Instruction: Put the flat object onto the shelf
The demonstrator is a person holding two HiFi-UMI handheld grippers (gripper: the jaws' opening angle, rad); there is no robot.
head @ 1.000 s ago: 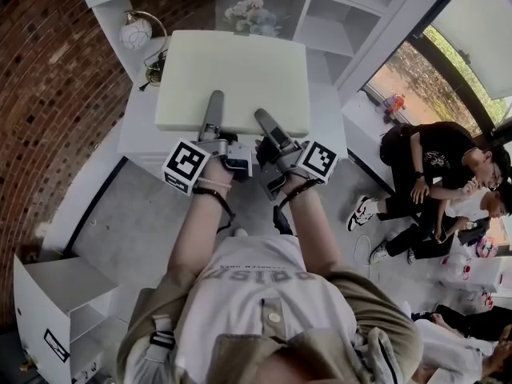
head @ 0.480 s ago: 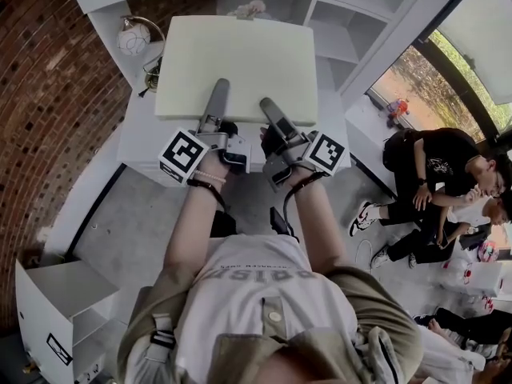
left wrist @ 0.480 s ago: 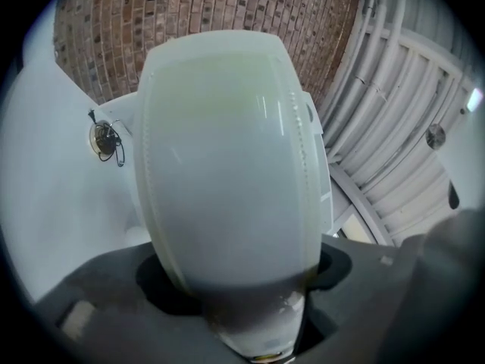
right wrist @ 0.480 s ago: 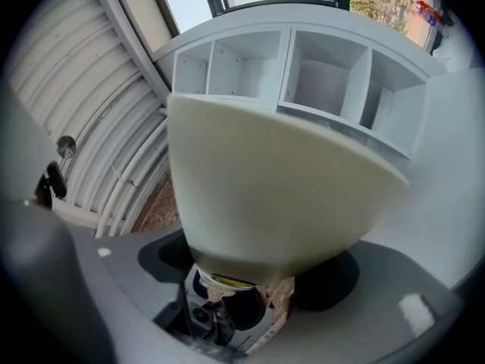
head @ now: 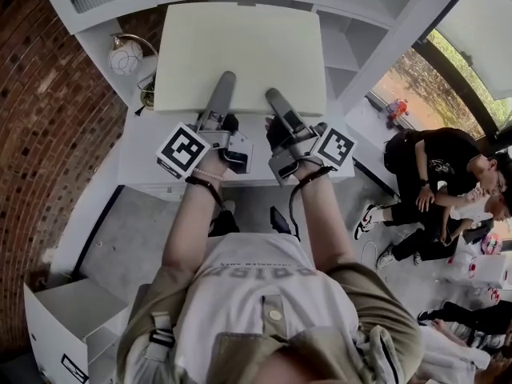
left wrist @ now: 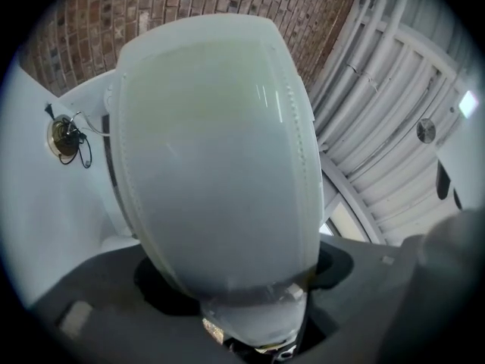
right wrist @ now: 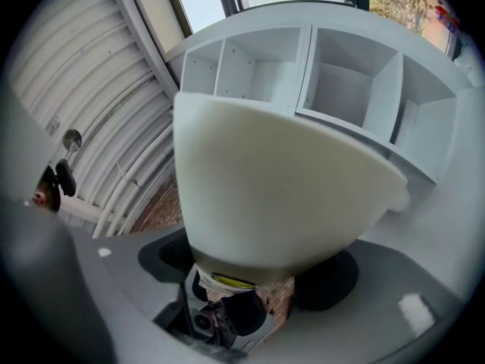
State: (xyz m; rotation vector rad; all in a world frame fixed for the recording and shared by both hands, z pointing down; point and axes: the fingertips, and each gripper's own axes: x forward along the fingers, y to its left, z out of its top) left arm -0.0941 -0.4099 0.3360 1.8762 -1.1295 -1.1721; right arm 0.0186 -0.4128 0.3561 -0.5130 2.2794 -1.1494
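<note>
The flat object is a thick, pale cream cushion (head: 240, 54), held level in the air in front of the white shelf unit (head: 352, 6). My left gripper (head: 224, 86) grips its near edge left of centre, with the upper jaw lying on top. Its jaws are opening, and the cushion (left wrist: 212, 165) still fills the gap between them. My right gripper (head: 276, 102) clamps the near edge right of centre. In the right gripper view the cushion (right wrist: 280, 180) hangs before the open shelf compartments (right wrist: 341, 82). The lower jaws are hidden under the cushion.
A low white cabinet (head: 144, 146) stands under the cushion. A round globe lamp (head: 126, 54) sits on it at the left beside the brick wall (head: 40, 134). People sit on the floor at the right (head: 448, 174). A white box (head: 56, 310) stands at the lower left.
Both grippers have carried the cushion up and forward towards the shelf unit. It now hides the flowers that showed behind it.
</note>
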